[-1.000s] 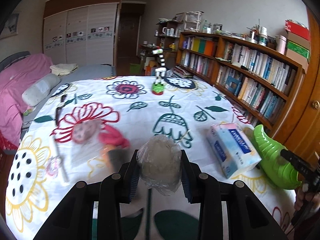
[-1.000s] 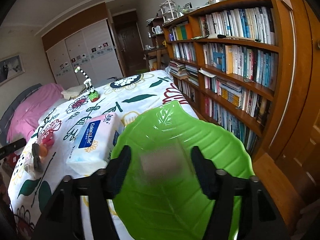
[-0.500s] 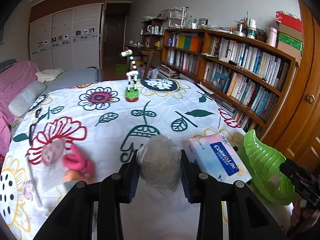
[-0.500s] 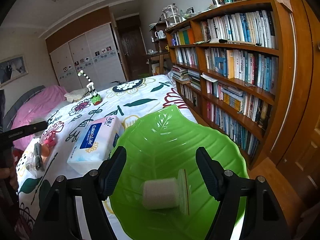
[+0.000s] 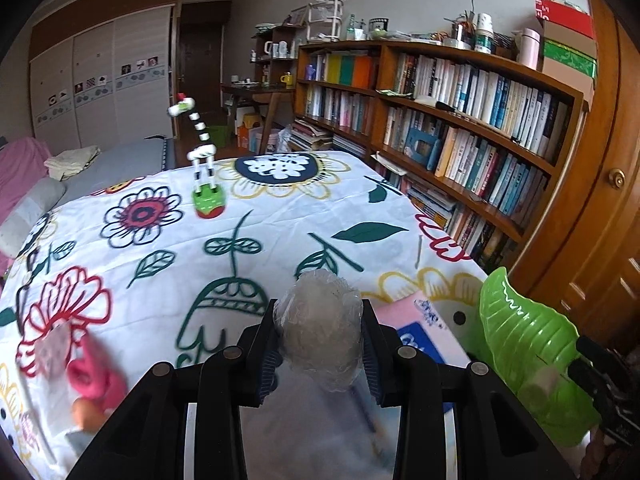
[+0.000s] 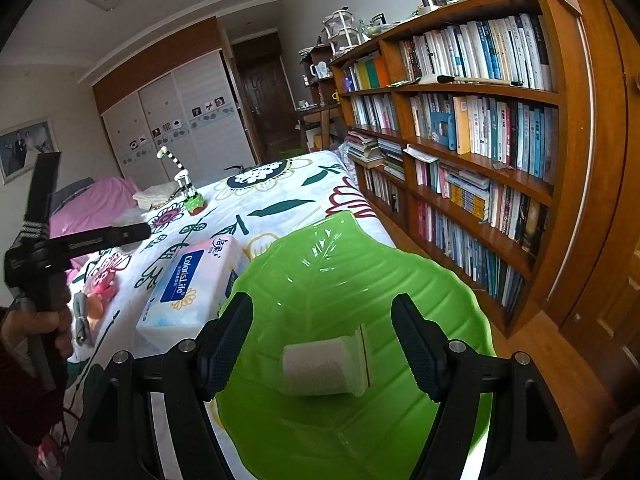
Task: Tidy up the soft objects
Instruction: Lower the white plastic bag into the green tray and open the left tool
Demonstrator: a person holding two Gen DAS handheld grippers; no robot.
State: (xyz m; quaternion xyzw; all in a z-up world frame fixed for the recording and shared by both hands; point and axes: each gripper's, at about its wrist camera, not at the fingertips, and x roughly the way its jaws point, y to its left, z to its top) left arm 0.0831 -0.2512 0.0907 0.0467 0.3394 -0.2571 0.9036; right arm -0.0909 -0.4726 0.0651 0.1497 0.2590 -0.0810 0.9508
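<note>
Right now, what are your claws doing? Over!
Left gripper shut on plastic-wrapped ball. Right gripper open above white roll in green leaf bowl. Tissue pack beside bowl.

this is a bedroom in a home. a bed with a flowered sheet (image 5: 280,224) fills the middle, with a pink blanket (image 6: 96,204) and a grey pillow (image 5: 28,208) at its far side, and a white sliding wardrobe (image 5: 100,84) stands against the back wall. a long wooden bookshelf (image 6: 472,128) full of books runs along one side, a framed photo (image 6: 24,152) hangs on the wall, and a dark wooden door (image 6: 264,108) is at the back.
</note>
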